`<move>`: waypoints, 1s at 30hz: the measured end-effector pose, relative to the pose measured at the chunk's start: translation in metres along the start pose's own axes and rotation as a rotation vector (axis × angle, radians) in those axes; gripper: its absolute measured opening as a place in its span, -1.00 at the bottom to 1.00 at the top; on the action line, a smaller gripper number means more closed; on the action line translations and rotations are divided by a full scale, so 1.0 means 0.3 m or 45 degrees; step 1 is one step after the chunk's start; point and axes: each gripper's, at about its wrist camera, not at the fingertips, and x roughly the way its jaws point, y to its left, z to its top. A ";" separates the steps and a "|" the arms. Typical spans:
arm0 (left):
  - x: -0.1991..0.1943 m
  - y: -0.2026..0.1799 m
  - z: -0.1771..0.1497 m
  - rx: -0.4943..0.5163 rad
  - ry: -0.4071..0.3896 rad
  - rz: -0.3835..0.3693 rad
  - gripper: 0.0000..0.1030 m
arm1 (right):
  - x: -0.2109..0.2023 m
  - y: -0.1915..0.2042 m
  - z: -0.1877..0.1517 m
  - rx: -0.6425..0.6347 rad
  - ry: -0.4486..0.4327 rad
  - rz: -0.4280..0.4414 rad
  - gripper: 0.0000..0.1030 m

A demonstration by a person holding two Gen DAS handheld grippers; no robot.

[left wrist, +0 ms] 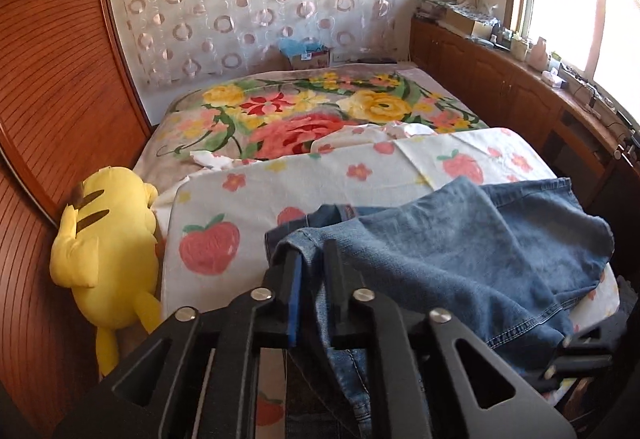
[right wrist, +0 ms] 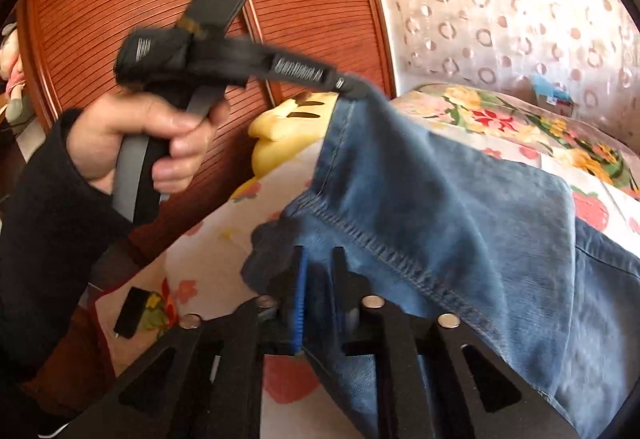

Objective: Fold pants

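Note:
The blue denim pants (left wrist: 448,251) hang between my two grippers above a strawberry-print cover (left wrist: 280,191) on the bed. My left gripper (left wrist: 312,255) is shut on a hem edge of the pants, and denim drapes through its fingers. In the right wrist view my right gripper (right wrist: 320,259) is shut on a seamed edge of the pants (right wrist: 460,207). The left gripper (right wrist: 352,87) shows there too, held by a hand (right wrist: 148,135) up and to the left, pinching another corner of the denim.
A yellow plush toy (left wrist: 108,239) lies at the bed's left edge beside the wooden wardrobe (left wrist: 52,87). A floral blanket (left wrist: 320,111) covers the far bed. A wooden cabinet (left wrist: 500,79) with clutter runs under the window at right. A cardboard box (left wrist: 308,57) stands by the curtain.

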 end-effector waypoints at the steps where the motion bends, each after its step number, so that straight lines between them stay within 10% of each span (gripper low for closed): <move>1: 0.000 0.001 -0.013 -0.005 0.000 -0.007 -0.64 | -0.012 -0.018 -0.001 0.005 0.000 -0.030 -0.38; 5: -0.018 0.005 -0.052 -0.022 -0.018 -0.043 0.06 | -0.057 -0.063 0.012 0.024 -0.041 -0.077 -0.31; 30: -0.112 -0.072 -0.465 -0.181 -0.009 -0.170 0.09 | -0.242 -0.149 -0.161 0.204 -0.004 -0.408 -0.20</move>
